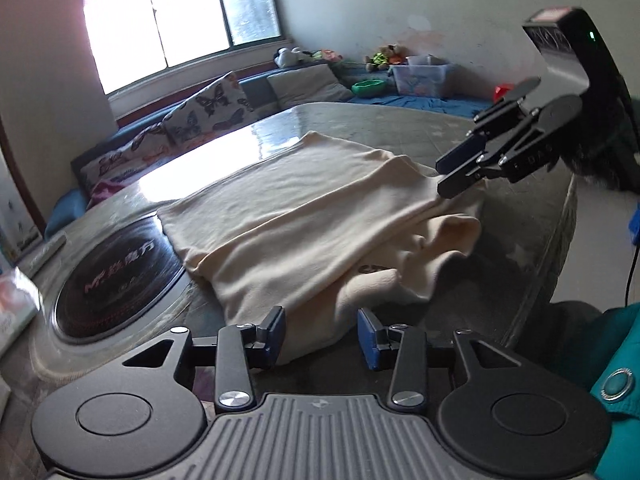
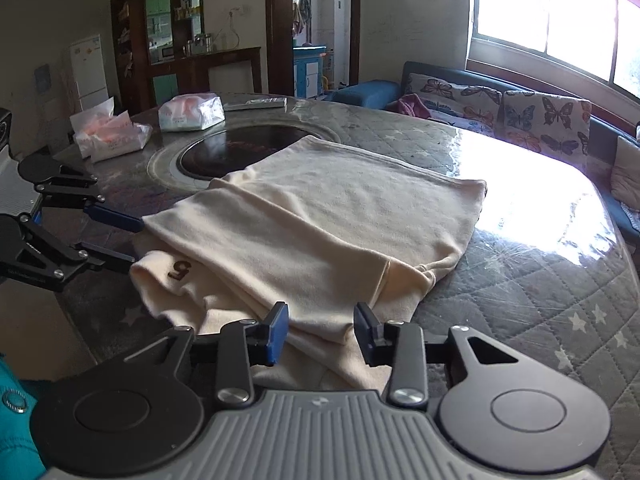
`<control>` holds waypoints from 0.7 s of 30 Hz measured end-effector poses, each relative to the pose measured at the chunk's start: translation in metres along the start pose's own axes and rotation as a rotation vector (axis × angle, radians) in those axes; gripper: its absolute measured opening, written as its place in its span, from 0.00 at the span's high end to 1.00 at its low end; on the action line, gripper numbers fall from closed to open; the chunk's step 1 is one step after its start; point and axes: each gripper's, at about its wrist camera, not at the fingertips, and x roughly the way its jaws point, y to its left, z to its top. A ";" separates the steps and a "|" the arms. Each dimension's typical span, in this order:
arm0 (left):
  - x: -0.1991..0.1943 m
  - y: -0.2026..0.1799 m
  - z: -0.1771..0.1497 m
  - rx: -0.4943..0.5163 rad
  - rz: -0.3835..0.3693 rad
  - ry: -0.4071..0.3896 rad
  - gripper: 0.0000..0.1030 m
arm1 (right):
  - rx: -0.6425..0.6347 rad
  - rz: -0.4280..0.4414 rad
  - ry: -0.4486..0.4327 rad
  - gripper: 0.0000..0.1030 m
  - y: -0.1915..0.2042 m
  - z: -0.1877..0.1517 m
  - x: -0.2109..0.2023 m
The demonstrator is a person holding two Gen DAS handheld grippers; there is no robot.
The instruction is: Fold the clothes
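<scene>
Cream knit garment (image 2: 320, 220), softly folded, on quilted table (image 2: 540, 300).

Garment (image 2: 320, 224) on table (image 2: 540, 300) (beside hotplate (image 2: 236, 152)).

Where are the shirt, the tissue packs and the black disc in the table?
Shirt (image 2: 320, 216): right wrist view, on its flat upper layer.
Tissue packs (image 2: 191, 113): right wrist view, on the front of the farther pack.
Black disc (image 1: 116, 276): left wrist view, on its printed middle.
</scene>
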 end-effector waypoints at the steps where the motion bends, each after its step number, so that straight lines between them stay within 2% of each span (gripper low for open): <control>1: 0.002 -0.003 0.000 0.016 -0.004 -0.008 0.58 | -0.008 -0.002 0.003 0.64 0.001 -0.001 -0.002; 6: 0.009 -0.013 -0.001 0.091 -0.001 -0.036 0.59 | -0.040 -0.013 0.007 0.53 0.004 -0.006 -0.012; 7: 0.010 -0.013 -0.001 0.093 0.000 -0.041 0.61 | -0.045 -0.012 0.009 0.52 0.005 -0.007 -0.013; 10: 0.012 -0.009 0.001 0.068 -0.012 -0.049 0.80 | -0.067 -0.006 0.019 0.51 0.008 -0.012 -0.017; 11: 0.013 -0.008 0.002 0.057 -0.014 -0.053 0.87 | -0.077 -0.003 0.023 0.50 0.009 -0.013 -0.017; 12: 0.013 -0.005 0.004 0.036 -0.014 -0.056 0.89 | -0.089 -0.003 0.024 0.48 0.011 -0.014 -0.019; 16: 0.014 0.016 0.018 -0.089 -0.034 -0.070 0.91 | -0.131 0.002 0.028 0.46 0.018 -0.016 -0.022; 18: 0.016 0.025 0.025 -0.142 -0.045 -0.075 0.91 | -0.146 0.009 0.018 0.38 0.020 -0.016 -0.022; 21: 0.022 0.036 0.033 -0.202 -0.065 -0.068 0.91 | -0.176 0.013 0.006 0.35 0.024 -0.014 -0.015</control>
